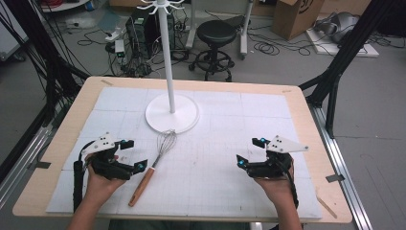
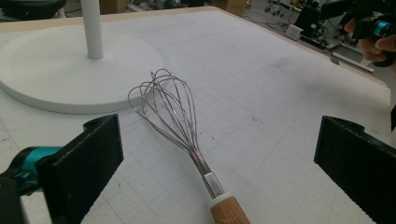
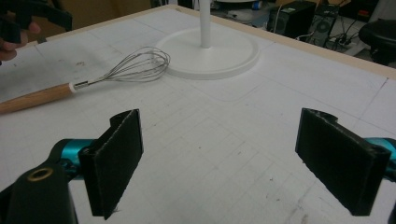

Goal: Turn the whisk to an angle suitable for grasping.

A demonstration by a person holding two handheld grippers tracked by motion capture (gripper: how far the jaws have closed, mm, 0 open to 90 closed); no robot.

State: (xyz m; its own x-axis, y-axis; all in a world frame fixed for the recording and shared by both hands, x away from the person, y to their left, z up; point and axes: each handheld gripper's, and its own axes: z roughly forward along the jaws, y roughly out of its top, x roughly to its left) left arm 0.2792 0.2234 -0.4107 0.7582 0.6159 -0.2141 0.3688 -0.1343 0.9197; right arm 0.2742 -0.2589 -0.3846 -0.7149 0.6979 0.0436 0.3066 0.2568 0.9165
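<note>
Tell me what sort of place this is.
Likely a robotics lab or workshop: a gridded white mat covers the table, with cables, a computer tower and cardboard boxes on the floor behind.

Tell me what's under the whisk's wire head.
The whisk lies flat on the white gridded mat, its wire loops close to the round base of the white stand. Whether the tip overlaps that base, I cannot tell. The mat covers the tabletop beneath.

Robotics lab: black aluminium rig frame point(image 1: 352, 40), tangled floor cables point(image 1: 277, 45), black desktop computer tower point(image 1: 139, 28), brown cardboard box point(image 1: 297, 17).
</note>
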